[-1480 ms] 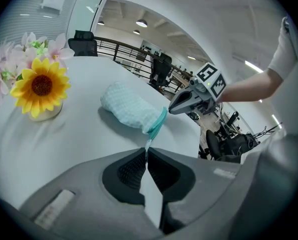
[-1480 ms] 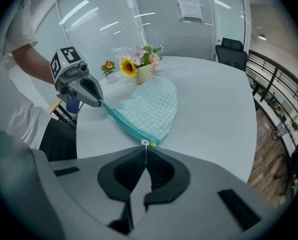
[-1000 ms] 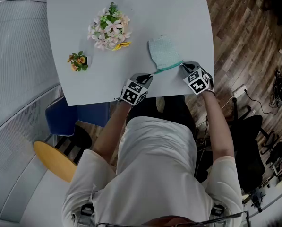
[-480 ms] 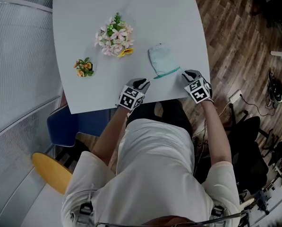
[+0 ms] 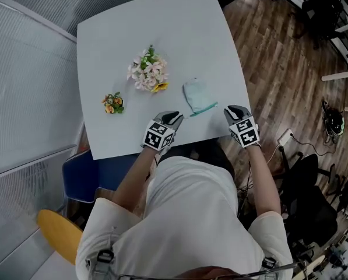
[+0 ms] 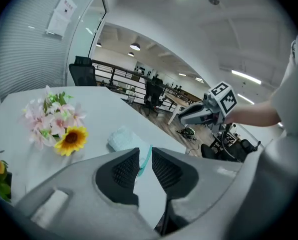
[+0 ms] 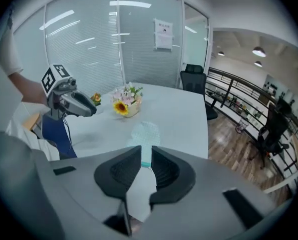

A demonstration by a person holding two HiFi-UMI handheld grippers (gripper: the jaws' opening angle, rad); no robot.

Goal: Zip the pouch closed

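Since the white table leaves plenty of room, the flower bouquet stands beyond and left of the pale pouch, clear of the working path. That pouch lies flat with its teal zip edge turned toward the person, probably so both tools can reach it. The left gripper and right gripper hover off either end of that edge, jaws slightly parted and empty. Whether the zip is shut is too small to tell.

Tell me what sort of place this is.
Probably an open-plan office: a black swivel chair, a glass partition with blinds behind it, a ceiling strip light, and a white table on a wood floor.
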